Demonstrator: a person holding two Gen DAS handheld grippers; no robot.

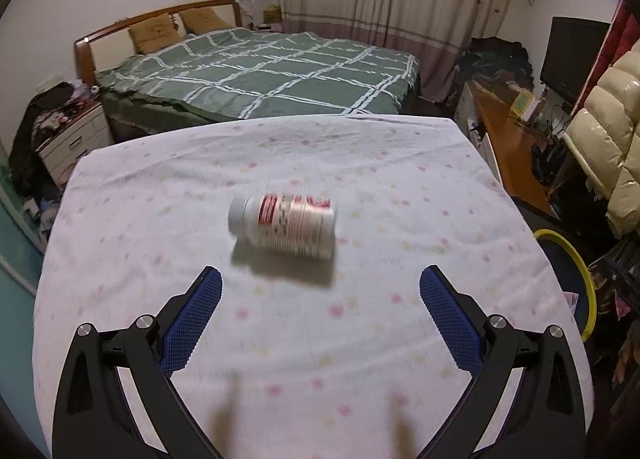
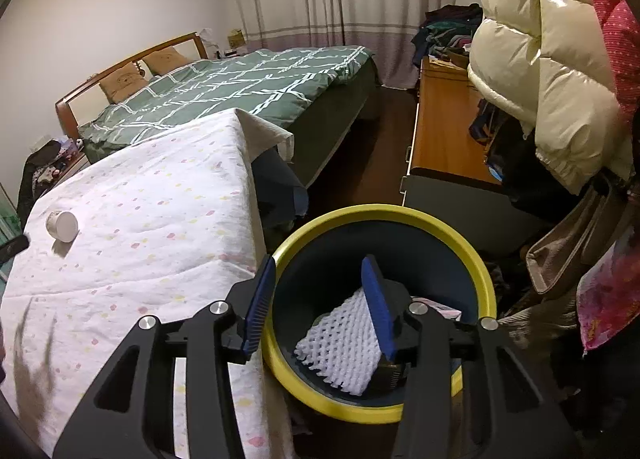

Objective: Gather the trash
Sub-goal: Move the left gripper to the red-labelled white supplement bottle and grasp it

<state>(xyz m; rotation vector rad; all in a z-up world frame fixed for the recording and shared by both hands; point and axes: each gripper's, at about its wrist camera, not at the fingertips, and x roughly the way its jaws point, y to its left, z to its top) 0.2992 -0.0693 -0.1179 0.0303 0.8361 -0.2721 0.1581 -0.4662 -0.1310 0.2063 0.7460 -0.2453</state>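
Left wrist view: a wooden-framed bed with a green checked quilt [image 1: 260,75] fills the back of the room, and in front of it a table draped in a white cloth dotted with pink and yellow [image 1: 140,219] spreads across the frame. A white plastic pill bottle with a red-and-white label [image 1: 284,227] lies on its side near the middle of the cloth, cap to the left, slightly blurred. The left gripper [image 1: 320,287], black with blue ribbed pads, hangs above the cloth with its jaws spread wide and nothing between them, the bottle just beyond the fingertips. At the far right edge curves the rim of a dark blue bin with a yellow lip [image 1: 588,279].

In the right wrist view, the same bottle [image 2: 62,227] sits at the far left of the cloth, cap toward the camera. The right gripper [image 2: 320,271] hovers over the bin [image 2: 400,215], which stands on the floor just beside the table; its jaws are parted, gripping nothing. A white foam mesh sleeve [image 2: 340,351] lies inside the bin, below the gripper's right-hand pad. A cream padded jacket [image 2: 540,59] hangs at the right.
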